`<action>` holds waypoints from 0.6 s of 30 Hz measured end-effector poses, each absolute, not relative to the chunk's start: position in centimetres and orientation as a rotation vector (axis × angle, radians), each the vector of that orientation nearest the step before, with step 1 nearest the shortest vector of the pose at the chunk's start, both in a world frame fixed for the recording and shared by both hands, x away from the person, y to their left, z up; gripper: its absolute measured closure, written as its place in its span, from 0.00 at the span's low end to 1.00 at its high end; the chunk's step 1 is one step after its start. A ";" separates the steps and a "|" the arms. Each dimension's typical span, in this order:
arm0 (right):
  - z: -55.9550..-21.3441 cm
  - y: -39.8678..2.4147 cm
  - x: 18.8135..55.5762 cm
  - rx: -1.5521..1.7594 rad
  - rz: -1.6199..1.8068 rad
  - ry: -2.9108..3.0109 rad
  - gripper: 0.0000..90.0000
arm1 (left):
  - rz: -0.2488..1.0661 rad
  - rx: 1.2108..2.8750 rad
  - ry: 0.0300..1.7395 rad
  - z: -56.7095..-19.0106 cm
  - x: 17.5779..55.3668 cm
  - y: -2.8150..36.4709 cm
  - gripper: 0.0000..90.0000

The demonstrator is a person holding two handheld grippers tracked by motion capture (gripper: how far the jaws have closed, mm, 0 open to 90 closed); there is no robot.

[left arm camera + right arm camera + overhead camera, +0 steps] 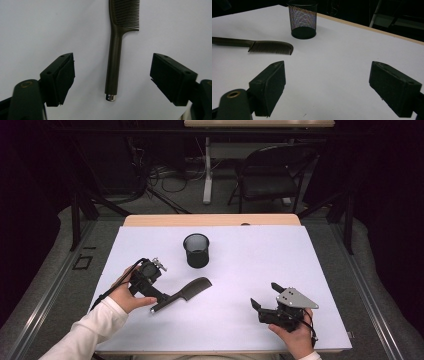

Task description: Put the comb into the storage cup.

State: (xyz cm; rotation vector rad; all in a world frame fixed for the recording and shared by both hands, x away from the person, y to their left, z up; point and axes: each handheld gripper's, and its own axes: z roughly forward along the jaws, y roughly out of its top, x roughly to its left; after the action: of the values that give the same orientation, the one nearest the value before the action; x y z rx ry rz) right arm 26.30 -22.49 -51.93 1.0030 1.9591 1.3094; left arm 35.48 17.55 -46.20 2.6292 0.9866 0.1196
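Observation:
A dark comb (192, 289) lies flat on the white table (250, 260), left of centre, teeth end toward the black mesh cup (196, 250). My left gripper (162, 301) hangs over the handle end. In the left gripper view the comb (117, 37) has its handle between the two jaws of my left gripper (113, 57), which stand wide apart and clear of it. My right gripper (265, 295) rests near the front right, open and with nothing in it. The right gripper view looks past my right gripper (328, 65) to the comb (272, 47) and the mesh cup (303, 20).
The mesh cup stands upright behind the comb, near the table's middle. The wooden far edge (210, 220) of the table runs behind it. A folding chair (270, 175) and cables sit on the floor beyond.

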 end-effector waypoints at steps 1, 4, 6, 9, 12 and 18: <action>-51.9 -22.5 26.3 1.003 1.309 1.959 0.15 | 0.114 2.633 0.988 -46.3 35.6 17.5 0.23; -51.9 -22.5 26.3 1.001 1.307 1.966 0.15 | 0.108 2.643 0.997 -46.5 35.8 17.2 0.24; -52.0 -22.5 26.3 1.001 1.307 1.966 0.15 | 0.109 2.656 0.996 -46.8 35.9 17.0 0.24; -52.0 -22.5 26.3 0.999 1.308 1.964 0.16 | 0.106 2.679 1.003 -47.2 36.2 16.6 0.24; -52.0 -22.5 26.3 1.001 1.305 1.967 0.16 | 0.107 2.695 1.002 -47.4 36.3 16.3 0.24; -52.0 -22.4 26.3 0.989 1.306 1.969 0.16 | 0.097 2.710 1.014 -47.8 36.6 15.8 0.25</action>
State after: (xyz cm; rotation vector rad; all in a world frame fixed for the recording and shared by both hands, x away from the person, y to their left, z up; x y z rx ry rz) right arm 26.29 -22.41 -52.01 0.9890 1.9687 1.3064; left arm 36.57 15.84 -47.84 2.7098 1.0145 0.0968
